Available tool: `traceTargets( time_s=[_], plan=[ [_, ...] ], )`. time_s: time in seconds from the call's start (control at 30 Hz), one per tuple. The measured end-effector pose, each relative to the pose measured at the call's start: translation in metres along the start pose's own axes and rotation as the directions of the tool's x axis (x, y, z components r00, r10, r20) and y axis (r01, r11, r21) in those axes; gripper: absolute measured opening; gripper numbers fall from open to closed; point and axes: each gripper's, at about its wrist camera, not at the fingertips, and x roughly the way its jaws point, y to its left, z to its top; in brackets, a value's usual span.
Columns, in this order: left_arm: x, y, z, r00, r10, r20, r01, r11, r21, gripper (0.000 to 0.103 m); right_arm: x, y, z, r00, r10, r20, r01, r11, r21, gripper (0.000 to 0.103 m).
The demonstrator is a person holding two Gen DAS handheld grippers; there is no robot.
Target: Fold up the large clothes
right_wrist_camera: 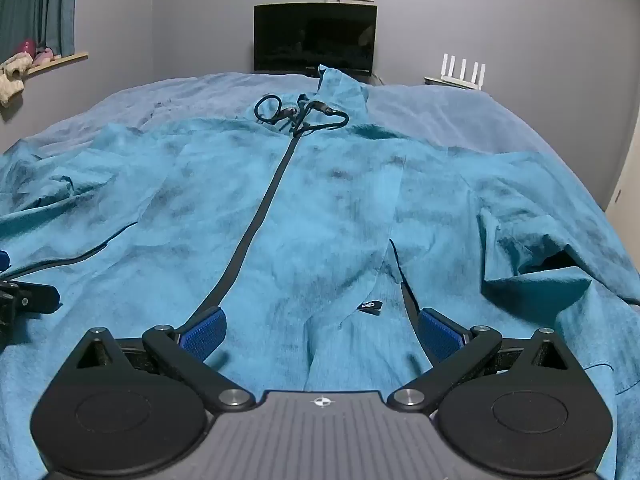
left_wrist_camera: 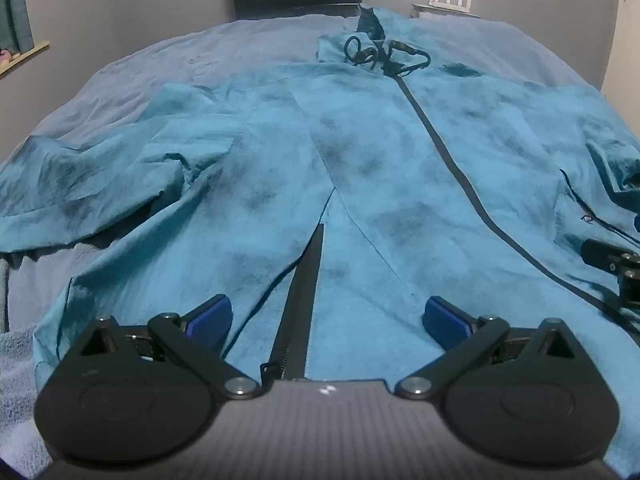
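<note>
Spread flat across a grey-blue bed cover [left_wrist_camera: 132, 64], front side up: a large teal jacket [left_wrist_camera: 380, 152], mottled with darker patches, thin and creased like a light shell fabric, reaching from just under both tools away to the far edge. Beyond it, against the grey wall: a dark flat monitor [right_wrist_camera: 315, 36] and a white router with upright antennas [right_wrist_camera: 460, 74]. Only in the right wrist view: a teal curtain [right_wrist_camera: 38, 8] and a wooden ledge with soft pale items up left, plus a small dark label [right_wrist_camera: 370, 307] on the cloth just ahead between the pads. Only in the left wrist view: an open lower zipper end [left_wrist_camera: 300, 300], toothed and black, lying straight ahead between the fingers. In both: the long black main zipper [right_wrist_camera: 260, 208] running away toward a looped black drawcord [right_wrist_camera: 298, 114] at the collar. Left gripper [left_wrist_camera: 327, 316] spread wide, ribbed blue pads [left_wrist_camera: 210, 316] apart, holding nothing, low over the hem. Right gripper [right_wrist_camera: 322, 332] likewise wide apart and empty over the fabric, its black body showing at the left view's right edge.
</note>
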Motion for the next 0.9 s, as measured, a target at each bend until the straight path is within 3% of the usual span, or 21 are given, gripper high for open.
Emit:
traceTargets(
  time_s=[0.9],
  plan=[
    [0.003, -0.0029, -0.0015, 1.0, -0.008, -0.011, 0.008, 1.0, 0.007, 0.103, 0.0059, 0.0009, 0.0008, 1.0, -0.001, -0.016, 0.001, 1.0, -0.002, 0.103]
  ],
)
